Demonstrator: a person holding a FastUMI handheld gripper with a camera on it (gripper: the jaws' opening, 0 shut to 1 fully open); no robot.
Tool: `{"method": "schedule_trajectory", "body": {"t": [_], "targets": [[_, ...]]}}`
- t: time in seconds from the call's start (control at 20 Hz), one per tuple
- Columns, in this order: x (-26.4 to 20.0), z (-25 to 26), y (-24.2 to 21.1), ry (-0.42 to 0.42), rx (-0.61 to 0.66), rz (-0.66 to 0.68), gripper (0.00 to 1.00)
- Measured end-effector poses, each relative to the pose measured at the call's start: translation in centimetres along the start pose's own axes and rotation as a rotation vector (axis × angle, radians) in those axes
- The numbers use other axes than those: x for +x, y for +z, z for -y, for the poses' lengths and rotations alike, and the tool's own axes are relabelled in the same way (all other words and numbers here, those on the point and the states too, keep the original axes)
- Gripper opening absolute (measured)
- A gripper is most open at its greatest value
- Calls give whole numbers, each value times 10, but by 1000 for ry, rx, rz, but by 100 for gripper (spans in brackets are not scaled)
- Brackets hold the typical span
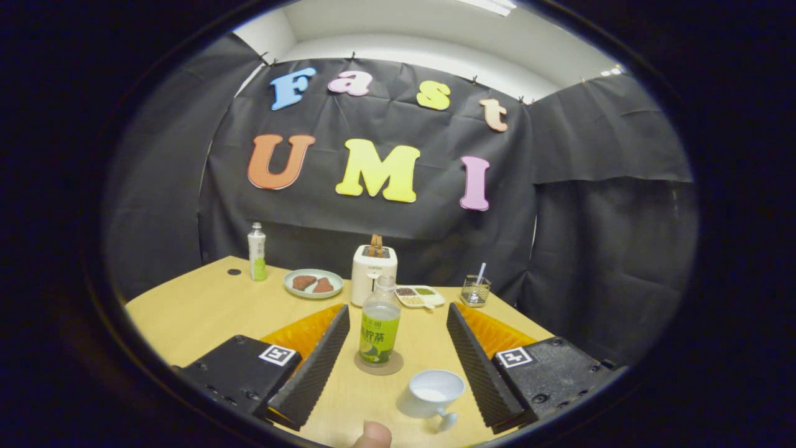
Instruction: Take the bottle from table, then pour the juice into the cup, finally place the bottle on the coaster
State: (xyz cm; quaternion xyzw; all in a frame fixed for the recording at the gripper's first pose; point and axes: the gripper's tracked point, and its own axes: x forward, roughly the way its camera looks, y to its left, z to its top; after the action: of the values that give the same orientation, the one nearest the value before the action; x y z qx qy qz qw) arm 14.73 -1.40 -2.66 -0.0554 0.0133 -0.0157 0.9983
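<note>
- gripper view is showing the gripper [398, 317] with its fingers spread wide, pinching nothing.
- bottle [379, 326] is standing upright on the coaster [379, 364], between the fingers, touching neither.
- coaster is mostly hiding under the bottle.
- cup [435, 393] is sitting nearer, just inside the right finger; its content is hard to make out.
- a fingertip [372, 435] is peeking in, cut off.
- toaster [373, 272] is standing behind the bottle on the table [205, 305].

no legible txt; bottle [379, 326] label, toaster [373, 274] mark too small; code tags [277, 354] on wide-spread tool [397, 309].
</note>
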Motion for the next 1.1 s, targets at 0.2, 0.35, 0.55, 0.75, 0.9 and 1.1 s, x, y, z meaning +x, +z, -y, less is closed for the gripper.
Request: {"method": "schedule_trajectory", "body": {"t": [0.2, 0.35, 0.55, 0.75, 0.9, 1.1], "targets": [[-40, -5, -7, 30, 29, 19, 100], [-69, -21, -4, 106, 31, 57, 100], [-101, -18, 2, 100, 45, 92, 100], [-123, -15, 6, 90, 48, 81, 100], [-136, -7, 12, 38, 15, 81, 100], [-150, 8, 15, -37, 2, 72, 100]]}}
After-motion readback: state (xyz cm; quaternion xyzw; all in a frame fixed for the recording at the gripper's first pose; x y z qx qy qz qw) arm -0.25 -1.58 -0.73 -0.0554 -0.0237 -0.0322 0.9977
